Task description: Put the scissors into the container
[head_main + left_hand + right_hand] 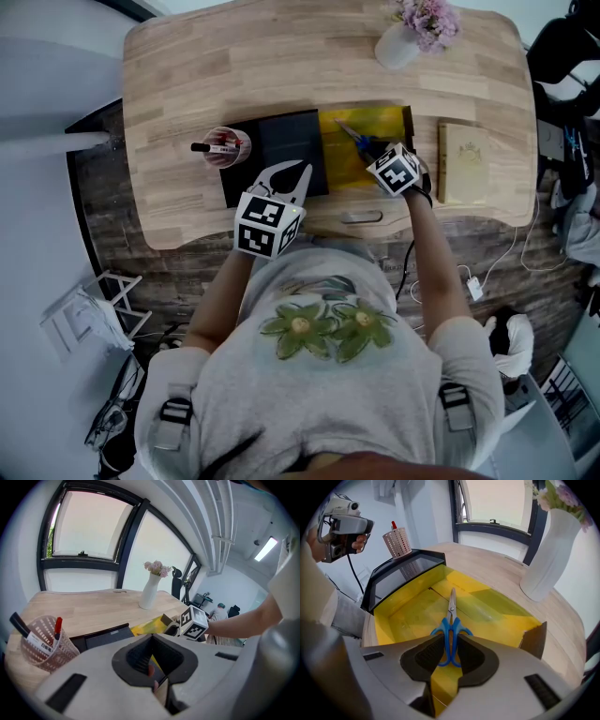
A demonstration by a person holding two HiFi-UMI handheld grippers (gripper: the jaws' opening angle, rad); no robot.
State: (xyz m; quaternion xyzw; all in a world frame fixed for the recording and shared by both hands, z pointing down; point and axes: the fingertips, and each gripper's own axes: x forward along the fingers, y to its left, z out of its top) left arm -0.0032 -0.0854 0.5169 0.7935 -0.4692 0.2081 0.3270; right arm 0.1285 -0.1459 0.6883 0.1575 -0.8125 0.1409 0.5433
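The scissors point(362, 141) point(451, 625) have blue handles and point away from me over the floor of the open yellow container point(342, 161) point(408, 616). My right gripper point(381, 156) point(447, 658) reaches into the container from its near side, shut on the scissors by the handle loops. My left gripper point(302, 171) point(152, 670) is shut with nothing in it. It hangs over the container's black lid point(281, 150) point(105, 637), left of the yellow tray. The right gripper's marker cube point(193, 623) shows in the left gripper view.
A mesh pen cup point(225, 145) point(40, 641) holding markers stands left of the lid. A white vase point(398, 47) point(548, 559) of flowers is at the desk's back right. A beige book point(462, 161) lies right of the container.
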